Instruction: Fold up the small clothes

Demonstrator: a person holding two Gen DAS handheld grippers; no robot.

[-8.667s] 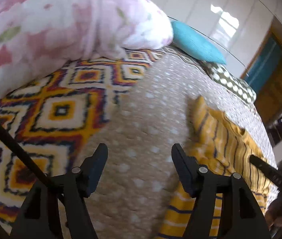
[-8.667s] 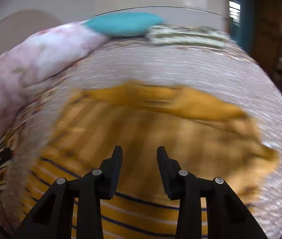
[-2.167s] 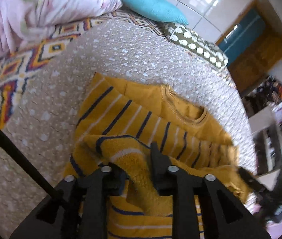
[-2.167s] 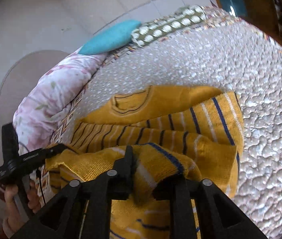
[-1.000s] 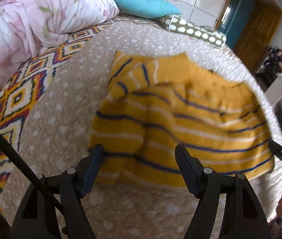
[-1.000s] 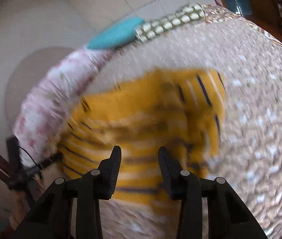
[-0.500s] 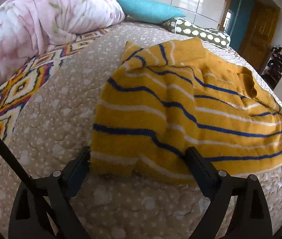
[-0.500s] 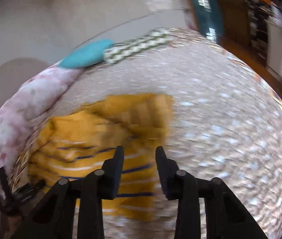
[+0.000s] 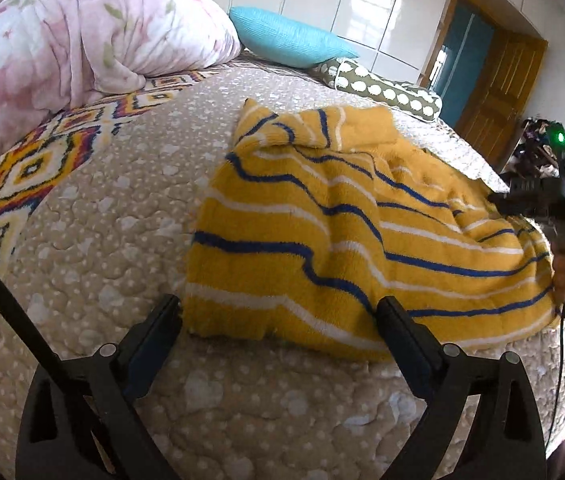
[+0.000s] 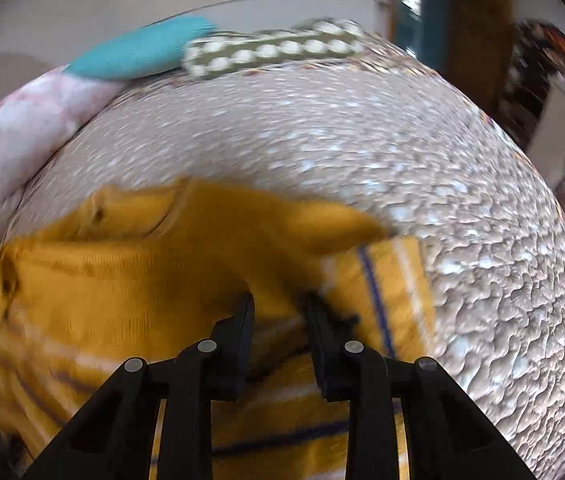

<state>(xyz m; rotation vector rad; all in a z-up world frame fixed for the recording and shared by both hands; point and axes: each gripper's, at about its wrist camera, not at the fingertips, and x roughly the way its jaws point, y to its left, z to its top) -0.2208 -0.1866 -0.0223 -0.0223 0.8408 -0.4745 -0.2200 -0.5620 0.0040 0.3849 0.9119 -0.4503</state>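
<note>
A yellow sweater [image 9: 322, 240] with blue and white stripes lies folded on the quilted bed. My left gripper [image 9: 278, 308] hovers at its near hem. Its jaws are wide and still opening, and they hold nothing. In the left wrist view my right gripper [image 9: 500, 200] touches down at the sweater's far right edge, carried by a hand [image 9: 564, 276]. In the blurred right wrist view the right gripper [image 10: 278, 308] sits low over the sweater [image 10: 122, 280]. Its jaws are closing with yellow fabric between the fingers. I see a gap there and no clear pinch.
A pink floral duvet [image 9: 62, 40] is heaped at the back left, beside a patterned blanket [image 9: 30, 168]. A teal pillow [image 9: 286, 36] and a green dotted bolster [image 9: 382, 88] lie at the head of the bed [image 9: 102, 240]. A wooden door [image 9: 498, 88] stands at the back right.
The left jaws spread wider and dropped closer to the sweater's near hem. The right gripper swung sideways over the sweater, sank toward it, and its jaws narrowed.
</note>
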